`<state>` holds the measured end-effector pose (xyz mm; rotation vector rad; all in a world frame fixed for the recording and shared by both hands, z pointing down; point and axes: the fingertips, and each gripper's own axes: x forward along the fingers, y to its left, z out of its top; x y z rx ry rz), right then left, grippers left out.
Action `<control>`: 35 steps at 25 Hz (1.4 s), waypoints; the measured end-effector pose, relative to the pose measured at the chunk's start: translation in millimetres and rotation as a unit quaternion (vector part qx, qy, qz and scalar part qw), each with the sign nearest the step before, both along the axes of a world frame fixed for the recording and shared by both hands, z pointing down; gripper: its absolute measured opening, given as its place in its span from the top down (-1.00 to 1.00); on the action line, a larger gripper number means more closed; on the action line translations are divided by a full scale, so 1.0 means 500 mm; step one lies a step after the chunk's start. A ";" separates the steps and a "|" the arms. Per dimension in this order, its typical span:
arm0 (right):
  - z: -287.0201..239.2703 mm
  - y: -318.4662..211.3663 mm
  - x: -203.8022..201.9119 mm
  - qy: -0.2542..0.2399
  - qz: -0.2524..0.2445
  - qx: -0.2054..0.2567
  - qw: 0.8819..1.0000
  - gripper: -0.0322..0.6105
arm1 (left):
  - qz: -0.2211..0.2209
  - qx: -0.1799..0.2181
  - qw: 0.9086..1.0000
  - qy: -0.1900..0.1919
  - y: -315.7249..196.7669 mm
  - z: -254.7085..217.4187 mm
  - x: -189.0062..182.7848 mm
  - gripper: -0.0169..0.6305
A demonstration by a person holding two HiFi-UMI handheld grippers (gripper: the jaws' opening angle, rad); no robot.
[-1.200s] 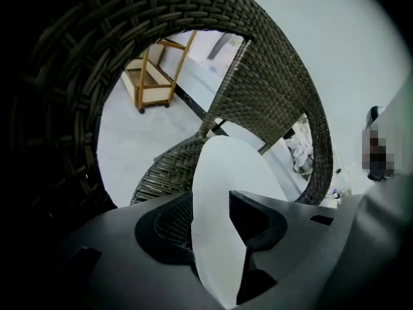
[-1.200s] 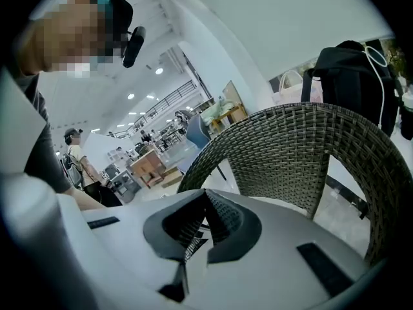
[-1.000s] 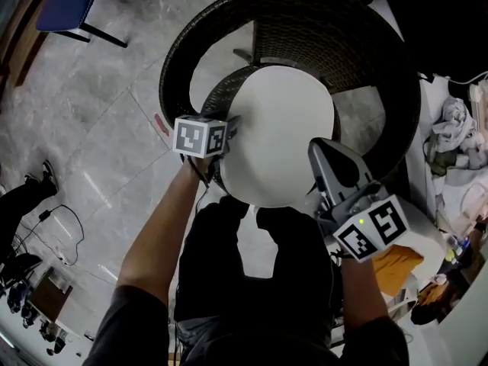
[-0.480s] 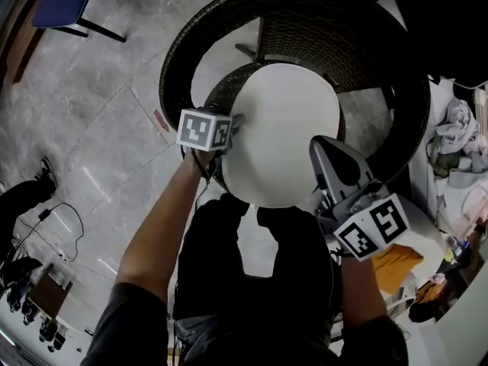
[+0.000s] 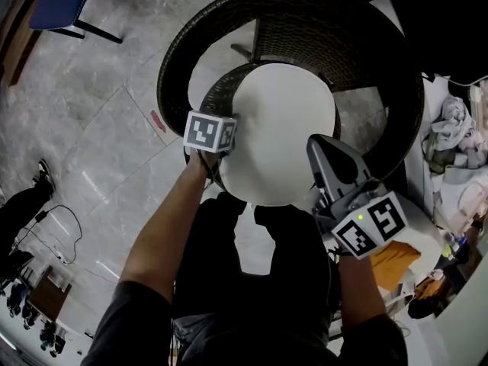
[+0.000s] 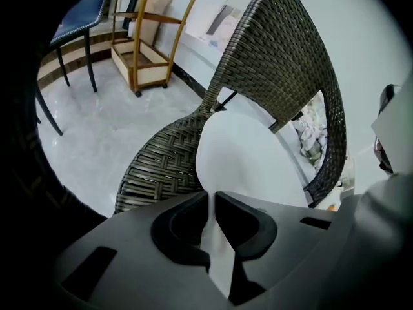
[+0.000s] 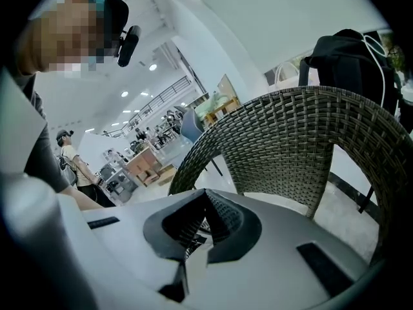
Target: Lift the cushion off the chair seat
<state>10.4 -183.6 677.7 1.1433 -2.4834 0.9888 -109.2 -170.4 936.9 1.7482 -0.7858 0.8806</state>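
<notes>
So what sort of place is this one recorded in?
Probably a large indoor hall or showroom: polished stone floor, a wicker chair, and in the right gripper view counters, people and ceiling lights.

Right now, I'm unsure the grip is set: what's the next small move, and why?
Probably raise both claws together. The left claw has just been closing and pinches the cushion; the right claw seems to pinch its other side. It lies on the chair.
</notes>
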 end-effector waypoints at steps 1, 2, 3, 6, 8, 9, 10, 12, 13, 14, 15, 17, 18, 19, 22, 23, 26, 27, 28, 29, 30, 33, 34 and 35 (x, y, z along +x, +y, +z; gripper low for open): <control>-0.003 0.000 0.003 0.000 0.002 0.000 1.000 0.88 | -0.008 -0.001 1.000 0.004 0.000 -0.004 -0.001 0.82; -0.008 0.001 0.007 0.001 0.005 0.000 1.000 0.88 | -0.014 -0.002 1.000 0.011 0.000 -0.010 -0.001 0.83; -0.014 0.001 0.011 0.002 0.008 0.000 1.000 0.88 | -0.017 -0.002 1.000 0.018 0.000 -0.019 -0.001 0.85; -0.039 0.005 0.021 0.002 0.014 0.003 1.000 0.88 | -0.018 0.003 0.999 0.045 -0.003 -0.059 0.003 0.86; -0.059 0.008 0.025 0.002 0.018 0.005 1.000 0.88 | -0.017 0.008 0.998 0.062 -0.002 -0.094 0.008 0.86; -0.070 0.009 0.027 0.002 0.020 0.006 1.000 0.88 | -0.016 0.012 0.997 0.070 0.000 -0.113 0.012 0.86; -0.082 0.010 0.028 0.002 0.021 0.008 1.000 0.88 | -0.016 0.016 0.997 0.078 0.000 -0.133 0.016 0.86; -0.110 0.012 0.030 0.001 0.022 0.014 1.000 0.88 | -0.017 0.027 0.995 0.093 0.000 -0.178 0.023 0.86; -0.125 0.014 0.032 0.001 0.023 0.017 1.000 0.88 | -0.017 0.034 0.994 0.099 -0.001 -0.200 0.027 0.86; -0.139 0.016 0.034 0.002 0.024 0.020 1.000 0.88 | -0.017 0.041 0.994 0.104 -0.001 -0.222 0.029 0.87; -0.153 0.018 0.038 0.002 0.025 0.022 0.999 0.88 | -0.016 0.046 0.993 0.108 0.000 -0.243 0.031 0.87; -0.182 0.022 0.047 0.002 0.029 0.027 0.999 0.88 | -0.015 0.057 0.991 0.116 0.003 -0.284 0.036 0.87; -0.197 0.024 0.052 0.001 0.031 0.030 0.999 0.88 | -0.015 0.062 0.991 0.121 0.005 -0.306 0.039 0.87; -0.211 0.027 0.057 0.001 0.034 0.033 0.999 0.88 | -0.014 0.069 0.990 0.126 0.006 -0.329 0.041 0.87; -0.256 0.038 0.066 -0.002 0.039 0.043 0.998 0.88 | -0.016 0.089 0.986 0.140 0.009 -0.401 0.045 0.87; -0.271 0.041 0.068 -0.003 0.041 0.046 0.998 0.88 | -0.017 0.096 0.985 0.144 0.009 -0.424 0.047 0.87; -0.317 0.051 0.075 -0.004 0.046 0.055 0.997 0.88 | -0.018 0.116 0.981 0.151 0.008 -0.494 0.053 0.87; -0.334 0.055 0.078 -0.004 0.048 0.058 0.997 0.88 | -0.019 0.124 0.980 0.153 0.007 -0.518 0.054 0.87; -0.352 0.059 0.080 -0.004 0.051 0.061 0.997 0.88 | -0.021 0.131 0.979 0.155 0.006 -0.544 0.054 0.87; -0.370 0.063 0.083 -0.004 0.053 0.065 0.997 0.88 | -0.022 0.139 0.978 0.157 0.005 -0.570 0.054 0.87; -0.389 0.067 0.086 -0.004 0.055 0.068 0.996 0.88 | -0.023 0.146 0.976 0.159 0.004 -0.598 0.054 0.87; -0.446 0.072 0.099 -0.006 0.061 0.080 0.995 0.88 | -0.027 0.169 0.971 0.166 -0.006 -0.681 0.057 0.87; -0.467 0.071 0.105 -0.007 0.062 0.086 0.994 0.88 | -0.028 0.177 0.969 0.170 -0.012 -0.711 0.058 0.87; -0.489 0.069 0.110 -0.008 0.063 0.094 0.994 0.88 | -0.029 0.185 0.967 0.173 -0.019 -0.742 0.060 0.87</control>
